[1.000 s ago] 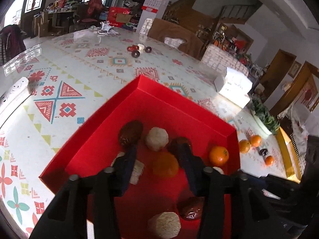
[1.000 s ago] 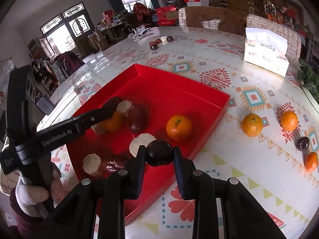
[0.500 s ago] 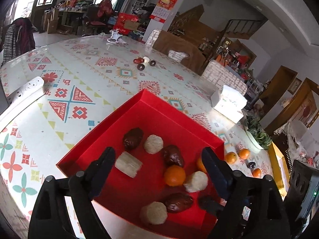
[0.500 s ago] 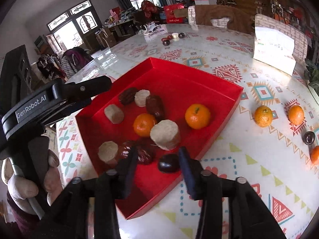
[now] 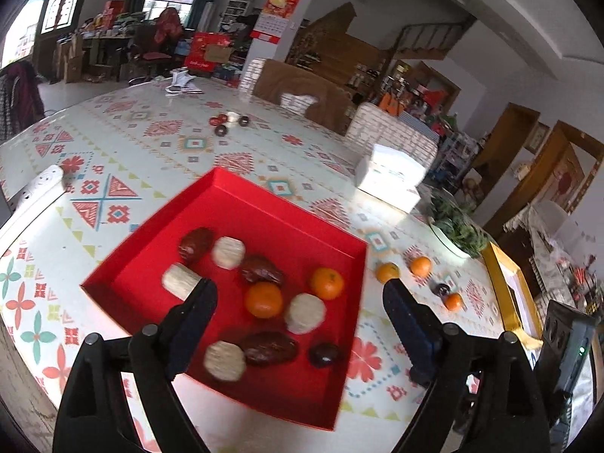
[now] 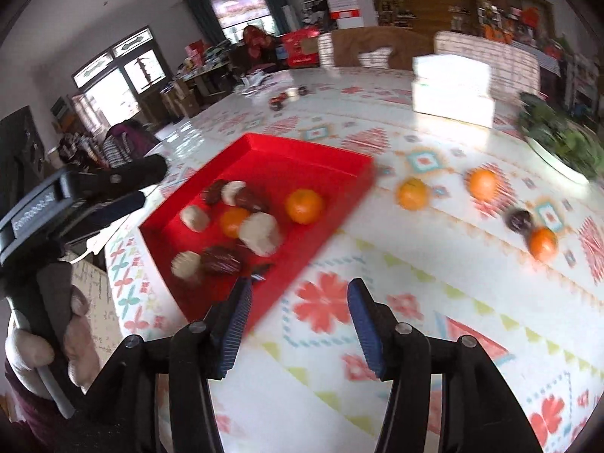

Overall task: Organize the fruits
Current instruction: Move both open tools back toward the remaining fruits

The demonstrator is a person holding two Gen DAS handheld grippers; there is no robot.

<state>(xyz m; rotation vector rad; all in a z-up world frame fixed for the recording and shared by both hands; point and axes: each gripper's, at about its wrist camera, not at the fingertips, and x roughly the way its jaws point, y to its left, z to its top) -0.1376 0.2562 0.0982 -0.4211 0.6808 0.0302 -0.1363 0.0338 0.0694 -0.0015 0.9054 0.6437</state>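
A red tray (image 5: pixel 264 204) (image 6: pixel 332 158) on the patterned table holds two oranges (image 5: pixel 326 283), several pale round cakes (image 5: pixel 228 252), dark red dates (image 5: pixel 270 347) and a dark plum (image 5: pixel 324 355). My left gripper (image 5: pixel 298 298) hovers wide open above the tray's near side, nothing between its fingers. My right gripper (image 6: pixel 298 294) is beside the tray's near right corner over bare tablecloth, its jaws opening and empty. Three oranges (image 6: pixel 412 193) (image 6: pixel 482 184) (image 6: pixel 543 242) and a dark plum (image 6: pixel 519 219) lie on the table right of the tray.
A white tissue box (image 5: pixel 390 181) stands behind the tray, a plate of greens (image 5: pixel 455 232) to its right. Small dark fruits (image 5: pixel 222 124) sit at the far side. A white power strip (image 5: pixel 34 192) lies at the left edge. A hand (image 6: pixel 34 343) holds the left gripper's handle.
The left gripper let go of an orange in the tray, opened wide and rose back. The right gripper dropped the dark plum into the tray and swung right, off the tray.
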